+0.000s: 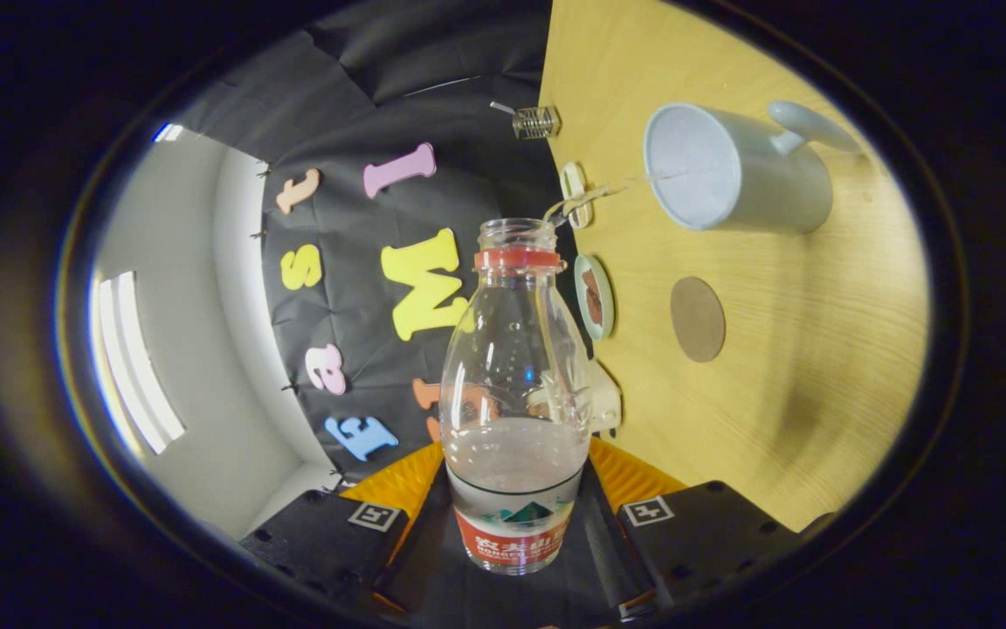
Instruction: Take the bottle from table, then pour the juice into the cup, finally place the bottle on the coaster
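Observation:
A clear plastic bottle (pixel 513 393) with a red neck ring and no cap sits between my fingers, and my gripper (pixel 516 520) is shut on its labelled lower part. The bottle is tipped over sideways relative to the wooden table (pixel 817 349), and a thin stream of clear liquid runs from its mouth into the pale grey cup (pixel 734 170) beyond the fingers. Liquid fills the bottle's lower part. A round brown coaster (pixel 697 319) lies on the table between the cup and my fingers.
A small plate with something brown on it (pixel 595 297) stands by the table's far edge, close to the bottle's neck. Further along that edge are a white ring-shaped thing (pixel 575 188) and a small wire coil (pixel 536 122).

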